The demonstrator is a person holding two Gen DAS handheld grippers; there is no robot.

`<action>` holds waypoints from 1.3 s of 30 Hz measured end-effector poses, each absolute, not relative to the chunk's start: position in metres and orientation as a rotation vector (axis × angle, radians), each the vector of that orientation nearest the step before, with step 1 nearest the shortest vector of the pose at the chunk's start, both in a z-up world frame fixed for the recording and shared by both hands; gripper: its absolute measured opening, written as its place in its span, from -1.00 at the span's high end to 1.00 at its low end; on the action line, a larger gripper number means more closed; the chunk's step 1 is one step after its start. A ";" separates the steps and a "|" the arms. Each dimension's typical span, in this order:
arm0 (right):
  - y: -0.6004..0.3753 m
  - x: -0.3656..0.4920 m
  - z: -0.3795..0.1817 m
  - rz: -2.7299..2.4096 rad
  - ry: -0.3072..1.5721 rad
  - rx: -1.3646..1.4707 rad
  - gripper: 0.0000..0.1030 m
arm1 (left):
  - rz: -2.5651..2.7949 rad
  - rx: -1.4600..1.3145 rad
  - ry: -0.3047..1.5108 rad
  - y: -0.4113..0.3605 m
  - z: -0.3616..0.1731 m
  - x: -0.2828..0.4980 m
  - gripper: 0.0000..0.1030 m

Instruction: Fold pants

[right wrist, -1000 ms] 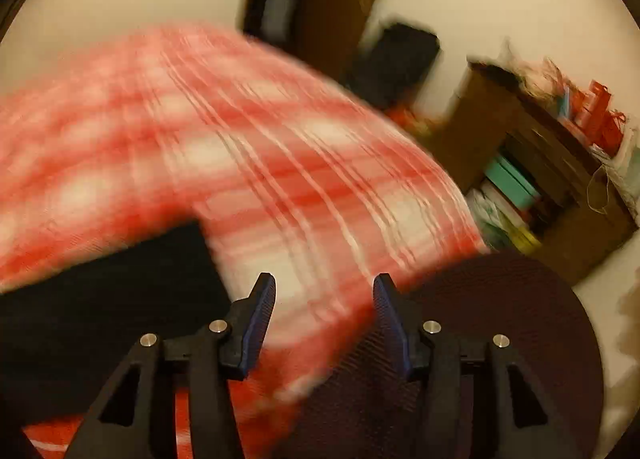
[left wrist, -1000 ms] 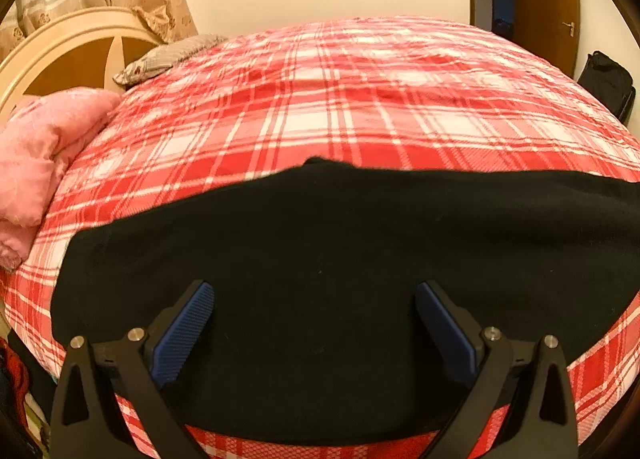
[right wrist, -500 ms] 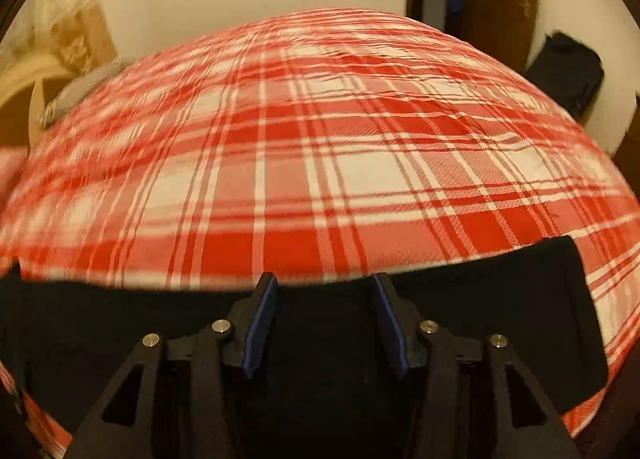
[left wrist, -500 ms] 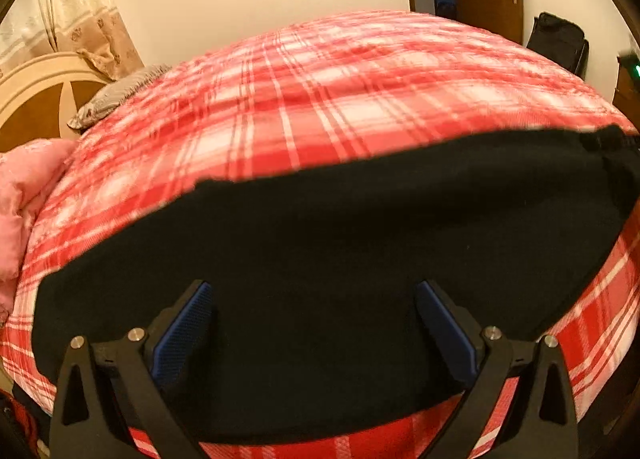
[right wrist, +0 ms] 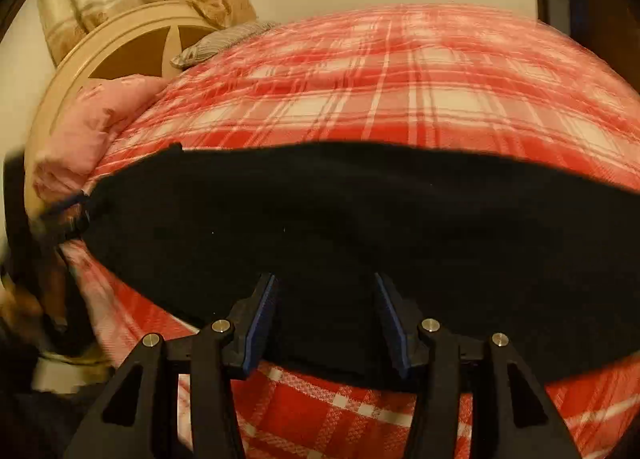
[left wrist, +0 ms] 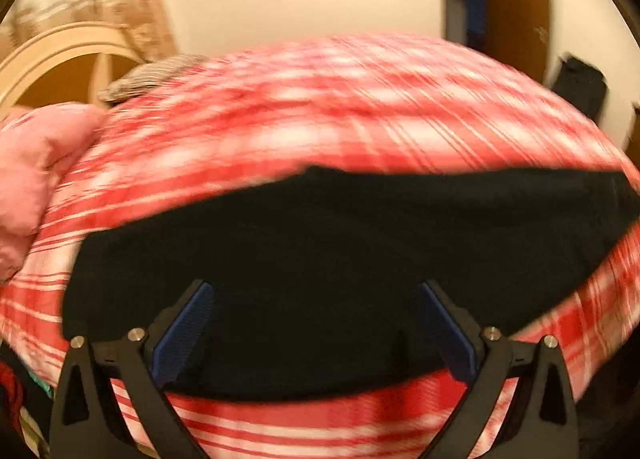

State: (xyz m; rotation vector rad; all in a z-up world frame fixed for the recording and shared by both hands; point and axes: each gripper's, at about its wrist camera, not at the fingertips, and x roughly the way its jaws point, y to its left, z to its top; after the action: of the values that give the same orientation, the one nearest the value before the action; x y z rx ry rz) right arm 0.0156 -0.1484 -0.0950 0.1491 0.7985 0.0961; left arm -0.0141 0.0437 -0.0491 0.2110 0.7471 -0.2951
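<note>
On red plaid bedspread (right wrist: 400, 99), flat black pants (right wrist: 320, 219)

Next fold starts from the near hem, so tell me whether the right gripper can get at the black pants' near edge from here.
Probably yes. The right gripper hangs just above the near edge of the black pants, jaws opening with nothing between them, and only the plaid bedspread lies around.

Black pants (right wrist: 360, 219), red-and-white plaid bedspread (right wrist: 400, 91), pink blanket (right wrist: 88, 127), cream headboard (right wrist: 132, 25), blue-padded jaws
</note>
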 end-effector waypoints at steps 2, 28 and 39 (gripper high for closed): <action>-0.133 0.008 -0.095 0.101 0.821 0.042 -0.33 | -0.210 0.193 0.740 0.066 -0.046 0.001 -1.00; 0.014 0.056 -0.076 0.555 0.827 0.106 -0.04 | 0.383 -0.003 0.723 0.267 -0.044 0.042 -1.00; -0.241 -0.023 -0.015 -0.164 0.519 0.447 -0.17 | 0.107 0.035 0.724 0.171 -0.051 0.046 -1.00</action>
State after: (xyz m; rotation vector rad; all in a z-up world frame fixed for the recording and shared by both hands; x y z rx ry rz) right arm -0.0234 -0.2414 -0.0148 0.4468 0.5189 -0.1639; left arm 0.0456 0.1712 -0.0509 0.0345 0.7240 0.1066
